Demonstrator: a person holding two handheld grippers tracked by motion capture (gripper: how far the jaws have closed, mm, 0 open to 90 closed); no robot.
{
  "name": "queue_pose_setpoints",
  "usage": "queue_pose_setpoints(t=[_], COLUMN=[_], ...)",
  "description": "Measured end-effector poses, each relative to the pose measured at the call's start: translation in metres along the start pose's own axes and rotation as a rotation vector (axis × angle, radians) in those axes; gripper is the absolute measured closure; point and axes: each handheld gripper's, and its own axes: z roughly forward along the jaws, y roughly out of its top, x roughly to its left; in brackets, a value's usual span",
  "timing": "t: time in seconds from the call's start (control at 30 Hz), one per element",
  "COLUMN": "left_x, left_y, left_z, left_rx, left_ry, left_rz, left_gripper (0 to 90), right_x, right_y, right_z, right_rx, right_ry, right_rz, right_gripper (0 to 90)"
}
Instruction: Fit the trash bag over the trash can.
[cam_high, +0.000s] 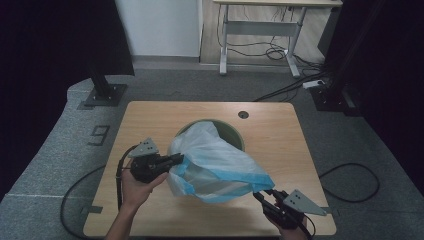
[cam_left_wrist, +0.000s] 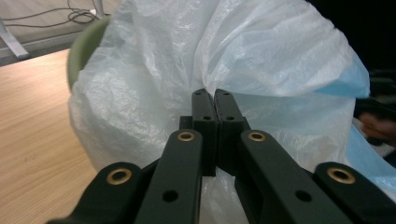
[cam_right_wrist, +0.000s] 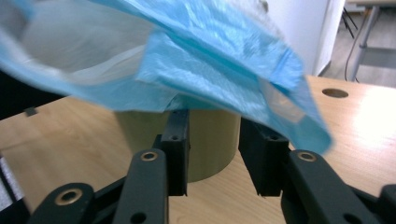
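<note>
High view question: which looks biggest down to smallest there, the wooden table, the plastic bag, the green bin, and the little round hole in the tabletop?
1. Wooden table, by far the largest.
2. Plastic bag, white with a blue rim.
3. Green bin: the bag covers most of it, so its full size is unsure.
4. Round hole, the smallest.

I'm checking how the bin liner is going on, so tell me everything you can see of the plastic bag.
The plastic bag is thin, crinkled, translucent white film with a blue band along its open rim. It billows over the green bin on the wooden table. The left gripper is shut on its left edge; the right gripper stands open under the blue rim.
</note>
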Motion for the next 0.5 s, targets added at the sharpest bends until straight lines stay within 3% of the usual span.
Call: queue_pose_setpoints(t=[0.2,0.27,0.37,0.5], left_x=[0.002,0.003,0.004,0.005], left_y=[-0.001,-0.001,-0.002,-0.002], left_z=[-0.004,-0.005,-0.005,-0.004], left_rx=[-0.027,-0.030,-0.026,-0.028], left_ry=[0.012,0.012,0.011,0.010], left_rz=[-0.018,-0.024,-0.027,-0.036], left_gripper=[89.7,89.7,89.7,89.7], right_x=[0.008,0.013,0.015,0.013], right_y=[0.004,0.009,0.017,0.022], right_z=[-0.024,-0.036,-0.043,-0.038], right_rx=[-0.019,-0.035,-0.060,-0.052], right_ry=[0.038,0.078,0.084,0.069], right_rz=[0.003,0.017,0.018,0.011], right_gripper=[52.4,48.1,46.7,45.0])
